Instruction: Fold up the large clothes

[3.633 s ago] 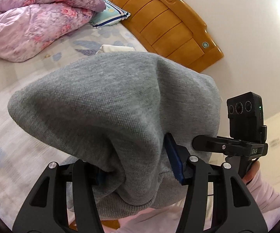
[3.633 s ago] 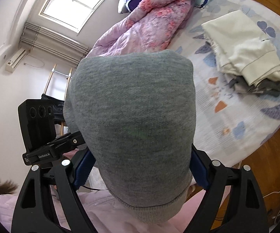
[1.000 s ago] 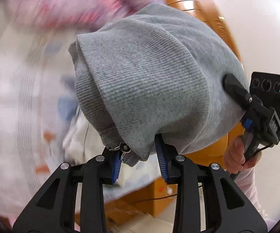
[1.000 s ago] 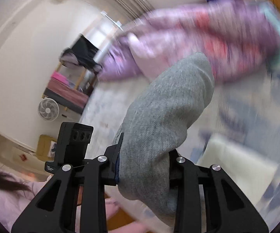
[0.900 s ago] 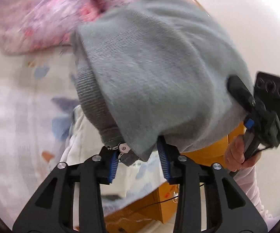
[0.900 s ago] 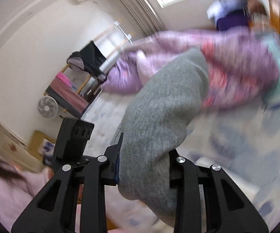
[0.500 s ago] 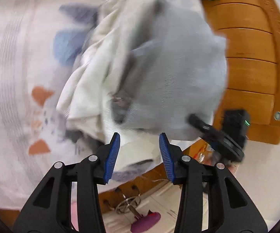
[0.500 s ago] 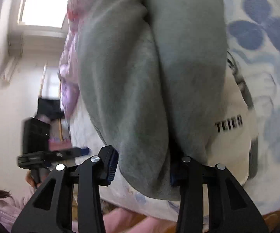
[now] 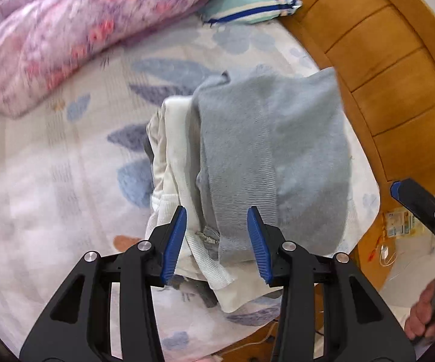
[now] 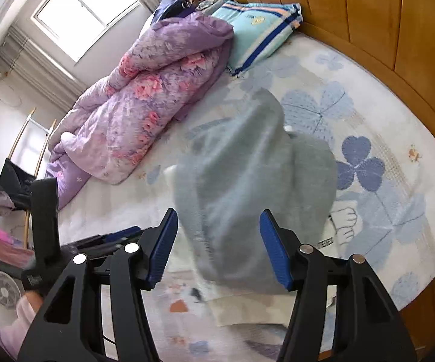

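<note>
While both of my tools point down at the bed [image 9: 66, 181], the folded grey sweater [image 9: 271, 150] lies on top of a pile of cream clothes [image 9: 172, 163] near the mattress corner, just beside the wooden headboard [image 9: 398, 84].

My left hand-held gripper [image 9: 217, 241] stands partly apart and grips nothing: its blue pads [image 9: 173, 241] hang on either side of the sweater's ribbed hem without pressing on it, with a small metal zipper pull [image 9: 206, 235] showing between them. At about four o'clock in that view my other hand [image 9: 425, 313] holds the second tool at the frame's edge.

My right hand-held gripper [image 10: 219, 247] is opening; the sweater [image 10: 253, 187] sits between its jaws, and the pads look clear of the cloth, though the blur there leaves me less than sure. Beneath the grey, a cream garment [image 10: 342, 223] with a printed fist peeks out at about three o'clock.

Toward eleven o'clock lies a bunched purple floral quilt [image 10: 145, 111], and at twelve a turquoise striped pillow [image 10: 259, 30] rests against the headboard [image 10: 383, 30]. A window [image 10: 87, 9] glows beyond the quilt, and a small fan [image 10: 4, 289] stands on the floor at nine o'clock.
</note>
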`<act>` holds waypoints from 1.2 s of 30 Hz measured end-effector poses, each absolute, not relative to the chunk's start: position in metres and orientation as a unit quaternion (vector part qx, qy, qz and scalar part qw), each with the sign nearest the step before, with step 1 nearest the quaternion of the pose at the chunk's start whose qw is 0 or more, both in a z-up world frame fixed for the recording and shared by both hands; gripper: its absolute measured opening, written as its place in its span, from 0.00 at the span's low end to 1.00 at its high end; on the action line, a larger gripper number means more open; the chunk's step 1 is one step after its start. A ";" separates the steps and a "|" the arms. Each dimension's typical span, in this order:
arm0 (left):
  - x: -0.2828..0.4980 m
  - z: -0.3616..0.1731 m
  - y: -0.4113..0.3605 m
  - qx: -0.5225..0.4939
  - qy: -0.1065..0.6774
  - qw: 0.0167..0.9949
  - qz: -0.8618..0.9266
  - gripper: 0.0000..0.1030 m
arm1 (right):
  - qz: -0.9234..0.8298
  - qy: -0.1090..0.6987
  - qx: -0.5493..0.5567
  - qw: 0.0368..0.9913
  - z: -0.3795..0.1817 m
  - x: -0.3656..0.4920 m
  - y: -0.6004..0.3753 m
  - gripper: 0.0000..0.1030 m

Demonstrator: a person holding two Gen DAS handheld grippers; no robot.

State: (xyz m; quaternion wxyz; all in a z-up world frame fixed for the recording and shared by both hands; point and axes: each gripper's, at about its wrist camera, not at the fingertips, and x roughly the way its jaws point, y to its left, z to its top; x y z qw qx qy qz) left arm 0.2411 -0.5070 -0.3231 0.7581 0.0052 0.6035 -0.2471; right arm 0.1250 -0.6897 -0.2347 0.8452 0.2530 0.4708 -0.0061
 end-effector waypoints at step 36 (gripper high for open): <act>0.046 -0.047 -0.266 0.099 0.405 0.881 -0.222 0.76 | -0.234 0.333 0.092 0.909 -0.038 -0.041 -0.401 0.93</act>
